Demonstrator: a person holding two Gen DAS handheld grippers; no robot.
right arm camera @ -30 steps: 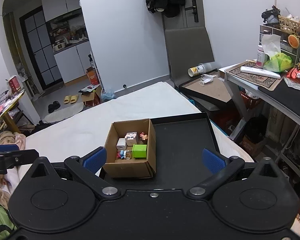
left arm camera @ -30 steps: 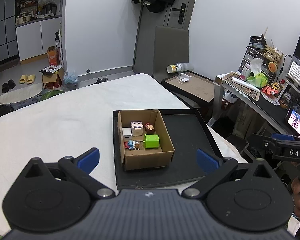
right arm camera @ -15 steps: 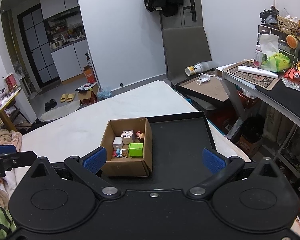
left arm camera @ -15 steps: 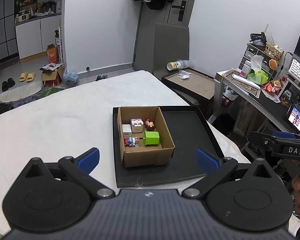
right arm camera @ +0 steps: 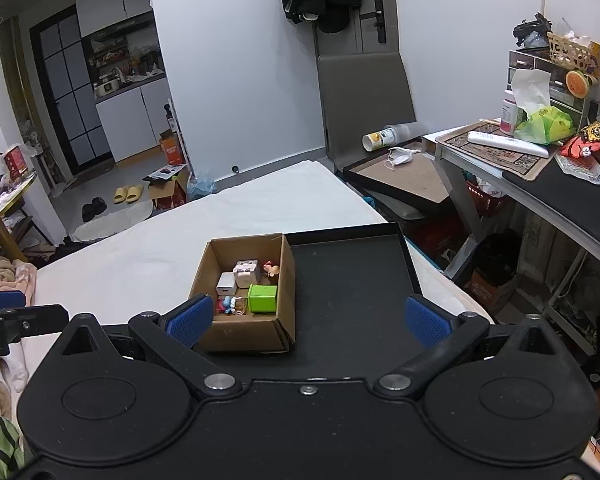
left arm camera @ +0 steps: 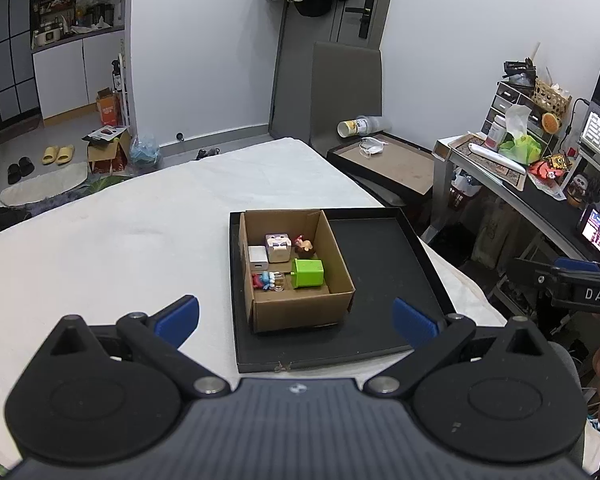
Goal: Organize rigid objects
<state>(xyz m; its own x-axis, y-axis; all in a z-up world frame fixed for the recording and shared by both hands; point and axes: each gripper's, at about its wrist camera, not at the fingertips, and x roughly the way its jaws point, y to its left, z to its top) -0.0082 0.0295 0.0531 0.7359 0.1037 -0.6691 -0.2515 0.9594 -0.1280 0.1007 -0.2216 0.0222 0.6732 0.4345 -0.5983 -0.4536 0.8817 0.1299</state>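
A brown cardboard box (left arm camera: pixel 300 312) (right arm camera: pixel 244 336) stands in the left part of a black tray (left arm camera: pixel 380 256) (right arm camera: pixel 352 276) on the white bed. In the box lie a green cube (left arm camera: pixel 308 273) (right arm camera: pixel 262 298), a white charger (left arm camera: pixel 258 258) (right arm camera: pixel 225 285), a pale square figure (left arm camera: pixel 278 247) (right arm camera: pixel 247 273), a small red and brown figure (left arm camera: pixel 303 245) (right arm camera: pixel 272 269) and a small blue and red figure (left arm camera: pixel 265 280) (right arm camera: pixel 227 305). My left gripper (left arm camera: pixel 295 318) is open and empty, held back from the tray's near edge. My right gripper (right arm camera: pixel 307 318) is open and empty above the tray's near side.
The white bed (left arm camera: pixel 132 240) spreads to the left. A low brown table (left arm camera: pixel 396 164) with a mask and a tipped cup stands behind the tray. A cluttered desk (right arm camera: pixel 548 184) runs along the right. The other gripper shows at the right edge of the left wrist view (left arm camera: pixel 580 288).
Both grippers have drawn back and up a little from the box. The box and tray look slightly smaller and farther. Both grippers stay open and empty.
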